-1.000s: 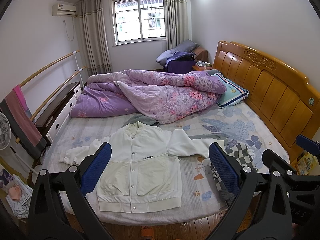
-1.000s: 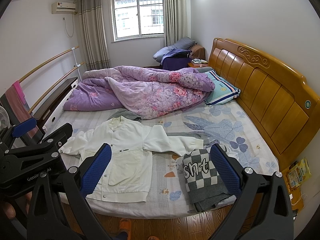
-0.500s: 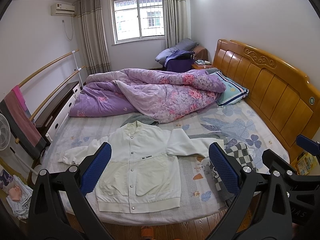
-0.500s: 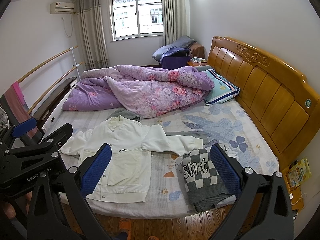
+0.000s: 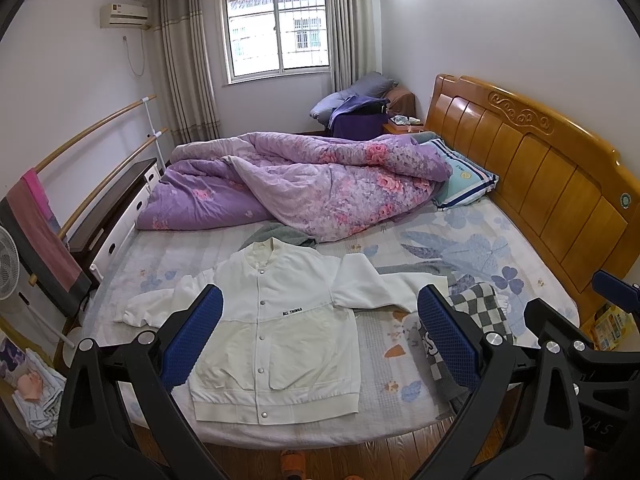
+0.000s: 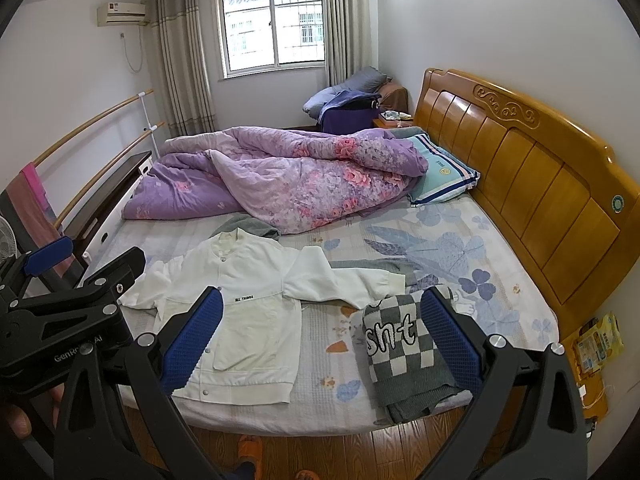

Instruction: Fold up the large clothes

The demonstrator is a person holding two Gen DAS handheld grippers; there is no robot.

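Note:
A white snap-button jacket (image 5: pixel 276 332) lies flat and face up on the bed's near side, sleeves spread out; it also shows in the right wrist view (image 6: pixel 248 312). My left gripper (image 5: pixel 320 336) is open and empty, held above the floor in front of the bed. My right gripper (image 6: pixel 320 340) is open and empty too, to the right of the left one. A folded grey checkered sweater (image 6: pixel 404 352) lies on the bed right of the jacket, partly hidden behind the right finger in the left wrist view (image 5: pixel 476 308).
A crumpled purple floral quilt (image 5: pixel 304 180) covers the far half of the bed. A striped pillow (image 5: pixel 460 180) lies by the wooden headboard (image 5: pixel 540 168). A grey garment (image 5: pixel 276 236) lies behind the jacket's collar. A rail with a towel (image 5: pixel 44 240) and a fan stand left.
Both grippers have drifted slightly, so the bed sits a little lower and closer in view. Both stay open and empty. The clothes have not moved.

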